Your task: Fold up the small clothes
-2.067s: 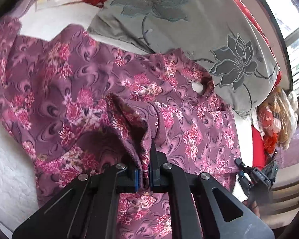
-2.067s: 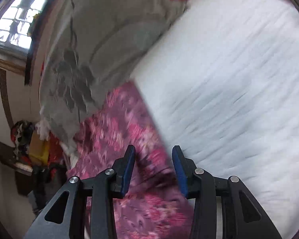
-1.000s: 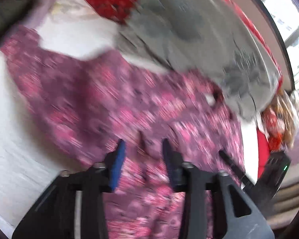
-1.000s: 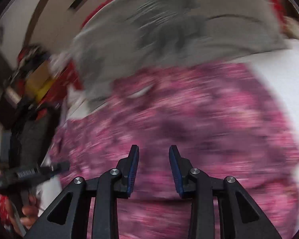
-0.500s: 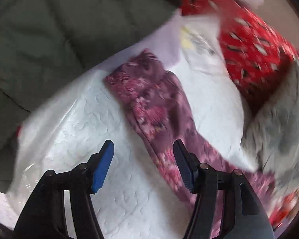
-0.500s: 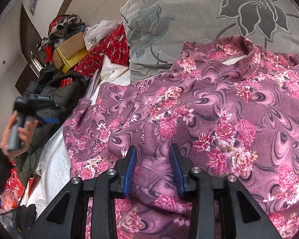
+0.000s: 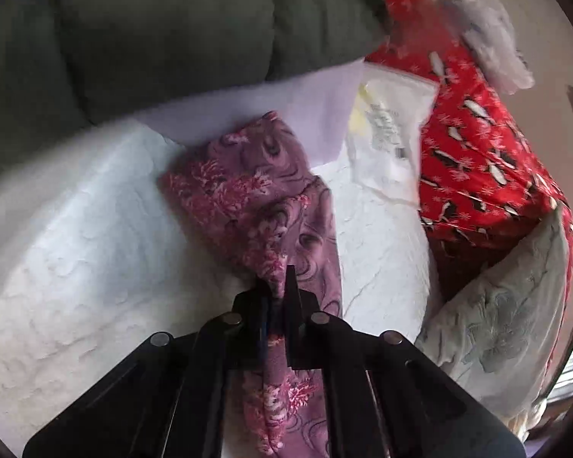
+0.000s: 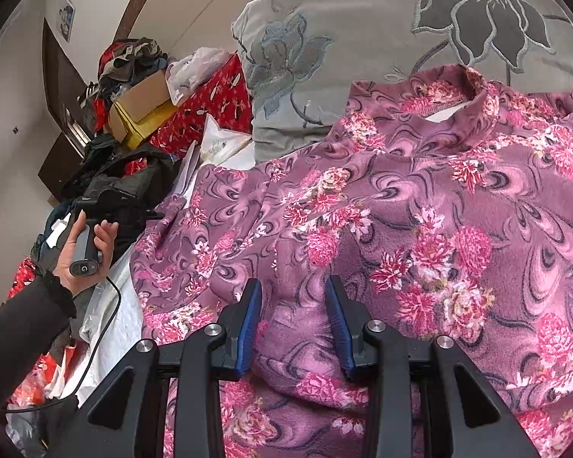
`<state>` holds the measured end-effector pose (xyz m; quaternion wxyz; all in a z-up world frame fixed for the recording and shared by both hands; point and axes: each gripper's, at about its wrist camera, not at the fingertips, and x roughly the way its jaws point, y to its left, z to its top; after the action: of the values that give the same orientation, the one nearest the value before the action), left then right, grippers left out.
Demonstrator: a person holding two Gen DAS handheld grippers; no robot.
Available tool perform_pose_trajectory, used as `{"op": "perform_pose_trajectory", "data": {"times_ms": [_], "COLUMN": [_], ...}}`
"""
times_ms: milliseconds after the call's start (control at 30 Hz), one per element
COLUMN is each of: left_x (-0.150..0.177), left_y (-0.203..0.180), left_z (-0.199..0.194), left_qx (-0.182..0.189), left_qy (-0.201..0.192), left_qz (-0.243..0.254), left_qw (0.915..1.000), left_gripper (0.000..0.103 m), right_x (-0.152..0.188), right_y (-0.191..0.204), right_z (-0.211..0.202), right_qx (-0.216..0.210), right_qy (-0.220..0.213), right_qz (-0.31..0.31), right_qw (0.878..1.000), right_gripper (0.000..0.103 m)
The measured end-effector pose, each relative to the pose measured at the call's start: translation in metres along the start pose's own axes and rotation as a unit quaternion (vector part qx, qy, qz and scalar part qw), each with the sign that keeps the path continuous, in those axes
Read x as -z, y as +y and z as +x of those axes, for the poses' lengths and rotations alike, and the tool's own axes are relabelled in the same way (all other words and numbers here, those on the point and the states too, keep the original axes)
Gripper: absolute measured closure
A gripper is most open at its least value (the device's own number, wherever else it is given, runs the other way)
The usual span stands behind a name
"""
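Left tool (image 7: 277,297) clamped shut on a fold of a sleeve (image 7: 271,206), fabric pinched between the two black fingers (image 7: 292,297) and trailing down under the tool body. Sleeve part of a purple floral top (image 8: 420,229), printed with pink blossoms and dark swirls. Stretched away from the tool over the white quilted bed cover (image 7: 76,259) toward the far edge of the bed, cuff end lying on a white sheet of paper (image 7: 317,110). Beyond that edge, a dark green padded cushion (image 7: 133,38). Near the far right corner, a clear plastic bag (image 7: 389,141) leaning against a red patterned bundle (image 7: 489,160). At the right edge, a grey embroidered pillow (image 7: 496,324).

Right tool (image 8: 292,324) open to a medium gap, blue-lined fingers (image 8: 248,320) straddling a raised wrinkle in the body of the top, pads just beside the cloth, contact hard to tell. Top spread flat across the bed, collar (image 8: 458,95) lying up against the grey pillow with the dark flower. At the left edge of the bed, left hand (image 8: 84,259) wrapped round the grey grip of its tool, cable hanging below. Further back, a cardboard box (image 8: 141,103) topped with piled clothes.
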<state>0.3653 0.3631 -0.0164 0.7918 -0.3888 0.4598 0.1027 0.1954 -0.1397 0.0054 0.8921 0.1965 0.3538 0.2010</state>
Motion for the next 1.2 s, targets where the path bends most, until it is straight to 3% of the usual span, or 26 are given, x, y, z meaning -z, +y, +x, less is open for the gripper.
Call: {"op": "perform_pose_trajectory", "data": {"times_ms": [233, 300, 367, 533, 700, 867, 1200], "left_x": [0.026, 0.033, 0.038, 0.049, 0.075, 0.106, 0.170], "left_y": [0.000, 0.007, 0.014, 0.015, -0.021, -0.062, -0.138], "left_z": [-0.068, -0.081, -0.083, -0.091, -0.100, -0.107, -0.117], "left_qx": [-0.045, -0.079, -0.102, -0.108, -0.095, -0.072, -0.017], "left_qy": [-0.056, -0.072, -0.071, -0.068, -0.076, -0.078, -0.054], "left_qz": [0.057, 0.073, 0.079, 0.079, 0.126, 0.178, 0.254], "left_qw": [0.9958, 0.9915, 0.9891, 0.9888, 0.9846, 0.9783, 0.9655], "left_gripper": [0.099, 0.099, 0.099, 0.099, 0.099, 0.099, 0.099], "right_x": [0.000, 0.000, 0.000, -0.004, -0.014, -0.017, -0.017], "right_y": [0.001, 0.001, 0.001, 0.004, 0.014, 0.000, -0.092], "right_z": [0.001, 0.001, 0.001, 0.002, -0.002, -0.027, -0.099], "right_qx": [0.002, 0.002, 0.004, 0.013, 0.045, 0.072, 0.204], "right_qy": [0.000, 0.000, 0.001, 0.012, 0.045, 0.033, -0.004], "right_qz": [-0.001, -0.001, -0.002, -0.005, -0.017, -0.007, 0.026], "right_qw": [1.000, 1.000, 1.000, 1.000, 0.998, 0.997, 0.979], "right_gripper": [0.066, 0.066, 0.066, 0.066, 0.064, 0.060, 0.056]}}
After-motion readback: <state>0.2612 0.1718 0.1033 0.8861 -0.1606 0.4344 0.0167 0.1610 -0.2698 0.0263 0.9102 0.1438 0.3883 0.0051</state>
